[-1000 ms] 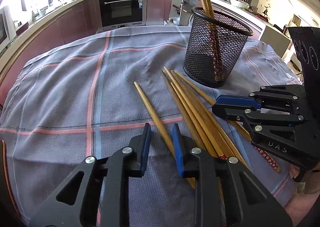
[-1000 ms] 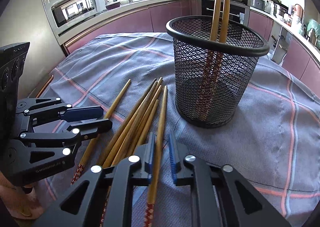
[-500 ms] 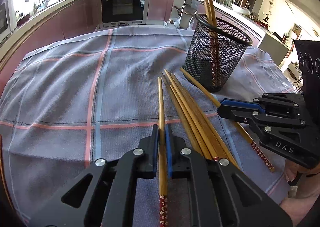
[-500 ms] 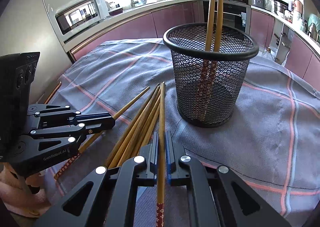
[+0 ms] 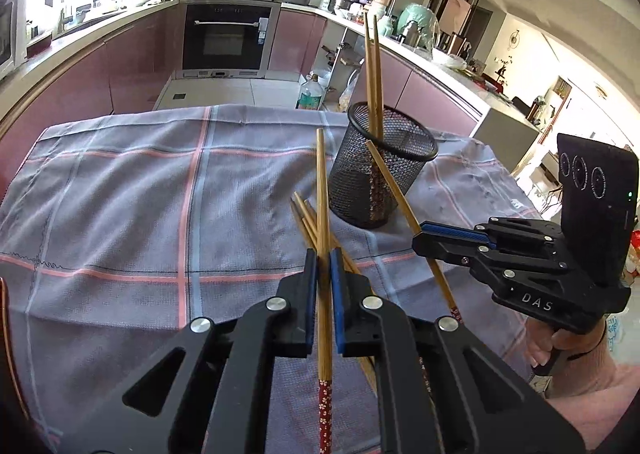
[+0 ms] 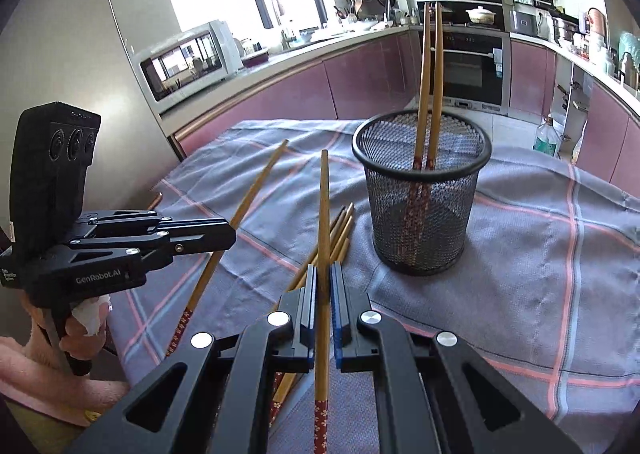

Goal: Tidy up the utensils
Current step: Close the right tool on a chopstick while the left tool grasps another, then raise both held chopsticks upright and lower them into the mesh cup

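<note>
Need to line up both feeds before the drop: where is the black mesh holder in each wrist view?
Left wrist: mesh holder sits right of centre, beyond the left gripper.
Right wrist: mesh holder sits right of centre, beyond the right gripper.
Shared landmark: the oven behind the table.

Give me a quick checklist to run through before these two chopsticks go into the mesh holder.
1. Left hand-held gripper shut on its chopstick: ok.
2. Right hand-held gripper shut on its chopstick: ok.
3. Both held chopsticks lifted off the pile of chopsticks on the cloth: ok.
4. Mesh holder upright, with open room beside the two chopsticks already inside: ok.
5. Patterned ends aimed down like the ones inside: not ok, both sticks point tip-first away from the grippers.
6. Grip firm enough not to slip when tilted: cannot tell.
</note>
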`<state>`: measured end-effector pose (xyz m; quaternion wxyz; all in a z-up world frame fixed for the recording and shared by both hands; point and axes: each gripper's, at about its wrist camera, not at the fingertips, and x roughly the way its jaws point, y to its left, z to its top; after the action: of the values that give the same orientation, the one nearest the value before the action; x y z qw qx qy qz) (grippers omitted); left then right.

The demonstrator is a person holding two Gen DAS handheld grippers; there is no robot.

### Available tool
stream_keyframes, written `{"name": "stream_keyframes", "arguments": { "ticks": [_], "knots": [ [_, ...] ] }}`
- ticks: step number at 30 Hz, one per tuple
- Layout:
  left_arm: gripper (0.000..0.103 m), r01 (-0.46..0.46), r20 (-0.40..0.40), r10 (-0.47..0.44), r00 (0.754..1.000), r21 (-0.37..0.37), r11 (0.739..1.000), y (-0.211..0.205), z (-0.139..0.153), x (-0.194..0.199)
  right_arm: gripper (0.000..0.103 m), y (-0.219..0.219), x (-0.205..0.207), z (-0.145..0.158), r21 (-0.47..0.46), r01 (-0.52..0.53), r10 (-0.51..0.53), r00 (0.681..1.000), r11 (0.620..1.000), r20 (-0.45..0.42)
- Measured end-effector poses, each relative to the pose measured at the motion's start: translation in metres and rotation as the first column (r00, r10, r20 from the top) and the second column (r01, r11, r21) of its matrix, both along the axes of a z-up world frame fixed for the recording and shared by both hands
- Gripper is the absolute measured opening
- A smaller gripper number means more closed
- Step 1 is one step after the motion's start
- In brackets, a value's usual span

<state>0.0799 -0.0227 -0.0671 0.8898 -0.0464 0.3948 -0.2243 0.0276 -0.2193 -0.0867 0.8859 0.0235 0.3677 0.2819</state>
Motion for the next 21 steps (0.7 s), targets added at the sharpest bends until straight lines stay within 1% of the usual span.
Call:
{"name": "stream_keyframes", "arguments": {
  "ticks": [3, 9, 18, 21],
  "knots": [
    [0.008, 0.015, 0.023, -0.014, 1.000, -0.033, 0.999, 0.002, 0.013, -0.005, 0.005, -0.006, -0.003, 0.009, 0.023, 0.008, -0.008, 1.000, 1.000, 0.024],
    [0.008, 0.042, 0.058, -0.037, 0.998, -0.075, 0.996, 0.005, 0.032, -0.015, 0.005, -0.016, -0.007, 0.023, 0.058, 0.021, -0.025, 0.997, 0.998, 0.068],
    [0.008, 0.061, 0.121, -0.043, 0.992, -0.146, 0.987, 0.017, 0.062, -0.029, 0.005, -0.029, -0.012, 0.040, 0.097, 0.031, -0.043, 0.992, 0.995, 0.121],
    [0.008, 0.059, 0.150, -0.036, 0.988, -0.157, 0.986, 0.020, 0.073, -0.031, 0.005, -0.031, -0.013, 0.047, 0.105, 0.030, -0.045, 0.989, 0.994, 0.139]
  ]
}}
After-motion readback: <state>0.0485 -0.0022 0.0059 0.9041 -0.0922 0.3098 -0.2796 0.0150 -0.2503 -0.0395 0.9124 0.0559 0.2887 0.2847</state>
